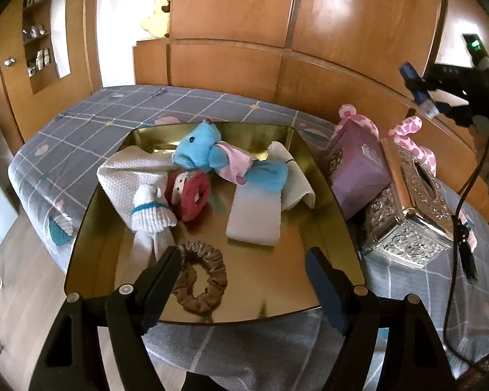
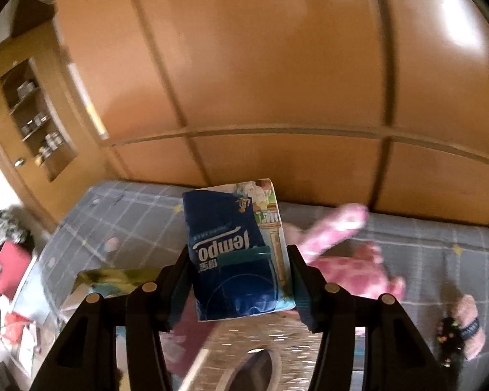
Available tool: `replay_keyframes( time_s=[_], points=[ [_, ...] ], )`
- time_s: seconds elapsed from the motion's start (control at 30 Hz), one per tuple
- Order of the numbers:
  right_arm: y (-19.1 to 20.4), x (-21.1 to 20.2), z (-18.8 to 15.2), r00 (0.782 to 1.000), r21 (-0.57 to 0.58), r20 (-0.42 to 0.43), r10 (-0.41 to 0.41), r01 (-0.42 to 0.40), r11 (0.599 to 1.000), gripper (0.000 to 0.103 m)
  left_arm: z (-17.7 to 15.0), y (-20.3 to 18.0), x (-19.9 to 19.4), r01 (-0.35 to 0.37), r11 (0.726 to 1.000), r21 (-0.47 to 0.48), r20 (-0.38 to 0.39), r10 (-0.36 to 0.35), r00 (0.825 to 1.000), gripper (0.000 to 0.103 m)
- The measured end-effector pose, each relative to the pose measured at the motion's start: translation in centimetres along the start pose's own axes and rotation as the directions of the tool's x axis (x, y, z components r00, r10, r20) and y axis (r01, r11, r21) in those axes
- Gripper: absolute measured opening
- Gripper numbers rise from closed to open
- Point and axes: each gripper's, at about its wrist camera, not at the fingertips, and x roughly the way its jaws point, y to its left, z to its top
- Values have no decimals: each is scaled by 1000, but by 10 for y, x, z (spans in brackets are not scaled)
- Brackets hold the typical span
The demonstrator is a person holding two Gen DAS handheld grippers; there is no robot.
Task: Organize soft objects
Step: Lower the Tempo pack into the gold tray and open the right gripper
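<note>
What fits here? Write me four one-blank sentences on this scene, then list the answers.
1. The right tool grips a blue pack of ____.
2. The brown scrunchie lies on the ____ tray.
3. The blue plush toy wears a ____ scarf.
4. The ornate silver tissue box sits ____ the tray.

Answers: tissues; gold; pink; beside

Tray (image 1: 270, 296): glossy gold metal, mirror-smooth. Scrunchie (image 1: 201, 280): satiny brown cloth. Tissue box (image 1: 417, 208): embossed silvery metal. Tissue pack (image 2: 236, 251): glossy wrapper, probably plastic. Wardrobe (image 1: 309, 16): lacquered wood.
</note>
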Motion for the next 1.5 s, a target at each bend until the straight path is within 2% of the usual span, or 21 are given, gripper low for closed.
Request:
replay_keyframes(
  time_s=[0.17, 0.33, 0.67, 0.97, 1.17, 1.33, 1.43, 1.5],
  points=[
    [49, 9, -12, 993, -91, -49, 106, -110, 990, 55, -1, 5, -1, -6, 1000, -11, 1, 6, 1000, 78],
    [96, 22, -40, 974, -200, -132, 186, -210, 957, 55, -3, 14, -3, -19, 999, -32, 6, 19, 1000, 79],
    [146, 35, -92, 934, -314, -261, 242, -319, 894, 55, -1, 34, -8, -57, 995, -78, 28, 60, 998, 79],
    [170, 36, -141, 907, -378, -345, 240, -368, 850, 55, 2, 53, -13, -86, 989, -123, 49, 93, 994, 79],
    [172, 39, -161, 904, -396, -372, 213, -361, 844, 55, 3, 60, -14, -100, 985, -141, 54, 109, 993, 79],
    [179, 45, -175, 910, -439, -379, 165, -334, 834, 55, 3, 62, -14, -105, 984, -144, 55, 114, 992, 79],
    [181, 52, -180, 912, -444, -385, 142, -318, 838, 55, 3, 64, -12, -108, 983, -150, 51, 117, 992, 79],
    [180, 58, -181, 904, -425, -408, 131, -315, 849, 56, 3, 67, -11, -112, 981, -158, 48, 121, 991, 79]
  ],
)
